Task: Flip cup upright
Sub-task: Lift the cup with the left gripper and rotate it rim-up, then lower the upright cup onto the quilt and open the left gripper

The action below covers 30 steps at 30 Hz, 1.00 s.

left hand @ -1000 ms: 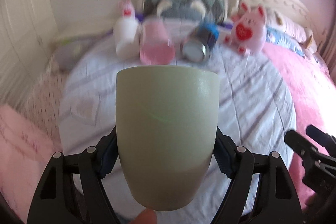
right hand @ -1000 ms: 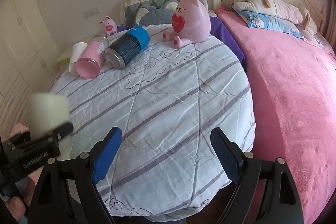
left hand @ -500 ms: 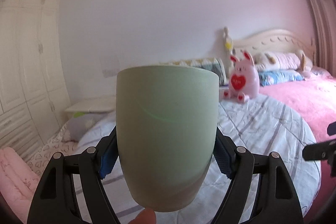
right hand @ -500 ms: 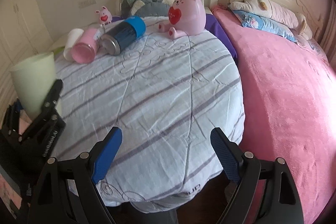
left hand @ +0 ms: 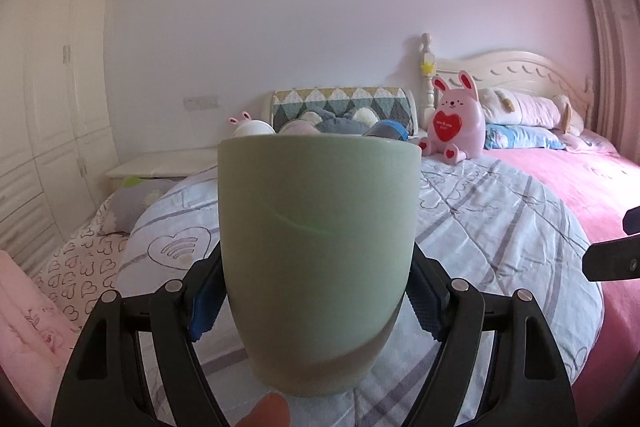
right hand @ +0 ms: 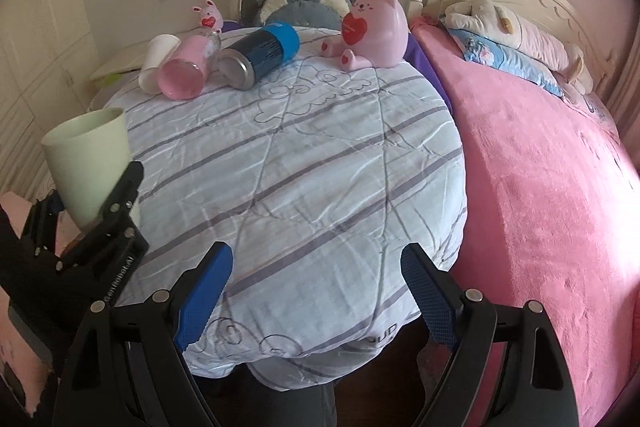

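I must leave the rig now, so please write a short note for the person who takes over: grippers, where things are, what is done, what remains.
Left gripper: shut on the green cup, mouth up, held in the air near the left edge of the striped quilt.
Right gripper: open, holds nothing.
Done: cup is turned upright.
Left: set it down on the quilt and release.
Pink cup, blue bottle and white cup lie on their sides at the far end.

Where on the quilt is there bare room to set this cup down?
The striped quilt is bare between the right gripper and the blue bottle. The far edge is crowded: white cup, pink cup, pink bunny.
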Tool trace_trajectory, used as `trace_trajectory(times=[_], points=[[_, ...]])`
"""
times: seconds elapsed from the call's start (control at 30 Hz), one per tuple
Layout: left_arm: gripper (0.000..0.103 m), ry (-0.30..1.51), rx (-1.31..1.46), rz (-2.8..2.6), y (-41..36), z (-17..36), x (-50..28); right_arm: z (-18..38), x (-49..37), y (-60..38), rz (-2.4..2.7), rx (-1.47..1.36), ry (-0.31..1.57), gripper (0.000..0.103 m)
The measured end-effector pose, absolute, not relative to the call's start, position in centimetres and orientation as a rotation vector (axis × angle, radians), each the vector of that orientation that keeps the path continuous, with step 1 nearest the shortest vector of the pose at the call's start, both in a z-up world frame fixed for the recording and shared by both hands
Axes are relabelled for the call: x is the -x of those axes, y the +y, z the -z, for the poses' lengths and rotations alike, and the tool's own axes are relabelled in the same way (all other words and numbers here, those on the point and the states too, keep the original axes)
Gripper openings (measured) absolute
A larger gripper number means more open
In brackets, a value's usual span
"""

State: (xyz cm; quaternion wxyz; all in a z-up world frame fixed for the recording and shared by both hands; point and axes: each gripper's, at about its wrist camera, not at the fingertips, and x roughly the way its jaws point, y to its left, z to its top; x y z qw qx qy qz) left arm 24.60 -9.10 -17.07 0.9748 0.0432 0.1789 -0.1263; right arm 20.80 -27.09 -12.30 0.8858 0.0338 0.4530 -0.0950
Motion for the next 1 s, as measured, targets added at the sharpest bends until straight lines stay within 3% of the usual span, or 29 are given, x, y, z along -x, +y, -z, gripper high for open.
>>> trace_trajectory(times=[0.2, 0.33, 0.4, 1.0], points=[[0.082, 0.359, -0.089, 0.26, -9.1, 17.2, -24.3, 12.0, -20.5, -26.4, 0.203, -0.06, 0.939, 0.087], [0.099, 0.347, -0.095, 0.249, -8.6, 16.7, -24.1, 11.8, -20.4, -26.0, 0.205, -0.06, 0.933, 0.087], [0.102, 0.333, -0.094, 0.247, -8.4, 16.3, -23.8, 11.7, -20.3, -25.7, 0.203, -0.058, 0.928, 0.087], [0.103, 0.417, -0.075, 0.327, -7.7, 9.7, -21.4, 7.9, -16.8, -24.8, 0.194, -0.107, 0.803, 0.087]])
